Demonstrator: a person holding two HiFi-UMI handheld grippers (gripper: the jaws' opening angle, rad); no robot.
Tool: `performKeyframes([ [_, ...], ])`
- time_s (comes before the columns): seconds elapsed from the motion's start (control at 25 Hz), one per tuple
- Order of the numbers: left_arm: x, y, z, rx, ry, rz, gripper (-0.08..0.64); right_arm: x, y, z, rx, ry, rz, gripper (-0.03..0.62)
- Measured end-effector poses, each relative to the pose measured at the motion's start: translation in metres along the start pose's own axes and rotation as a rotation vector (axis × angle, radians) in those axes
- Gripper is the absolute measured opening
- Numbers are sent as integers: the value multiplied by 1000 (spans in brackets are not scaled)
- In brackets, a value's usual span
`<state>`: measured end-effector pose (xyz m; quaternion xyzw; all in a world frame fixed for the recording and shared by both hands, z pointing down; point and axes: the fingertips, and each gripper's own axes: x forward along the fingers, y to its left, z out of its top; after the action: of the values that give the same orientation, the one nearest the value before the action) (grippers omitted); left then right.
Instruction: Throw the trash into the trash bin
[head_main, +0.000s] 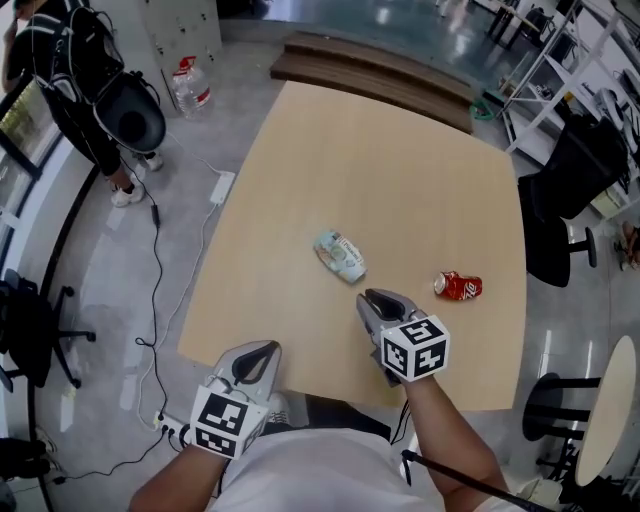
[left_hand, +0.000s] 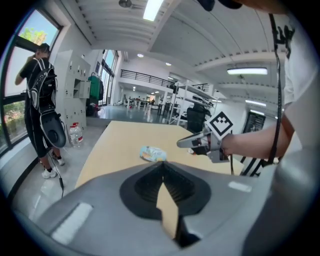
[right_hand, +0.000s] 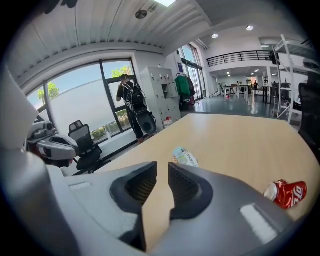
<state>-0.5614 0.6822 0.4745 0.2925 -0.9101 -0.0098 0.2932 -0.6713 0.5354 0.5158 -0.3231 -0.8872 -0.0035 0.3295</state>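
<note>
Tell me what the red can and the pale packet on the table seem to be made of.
The red can looks like thin metal, probably aluminium, with glossy printed paint; it is dented and crushed. The pale packet is likely soft printed plastic film, slightly shiny; it lies crumpled.

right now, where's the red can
In the head view the red can lies on its side near the table's right edge, right of the right gripper and the crushed pale bottle.

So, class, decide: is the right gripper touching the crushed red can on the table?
Apart. The head view shows bare table between the right gripper and the crushed red can, which lies to its right.
</note>
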Motion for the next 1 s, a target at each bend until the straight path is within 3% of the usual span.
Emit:
performKeyframes([
  [0.48,45,3,-5,-48,97,15,9,83,-76,-18,28,207,61,146],
  [0.76,50,-1,-14,-60,124,20,9,122,-87,-18,33,273,141,182],
  [1.0,49,0,-22,-82,150,15,9,144,-73,-25,42,366,277,186],
])
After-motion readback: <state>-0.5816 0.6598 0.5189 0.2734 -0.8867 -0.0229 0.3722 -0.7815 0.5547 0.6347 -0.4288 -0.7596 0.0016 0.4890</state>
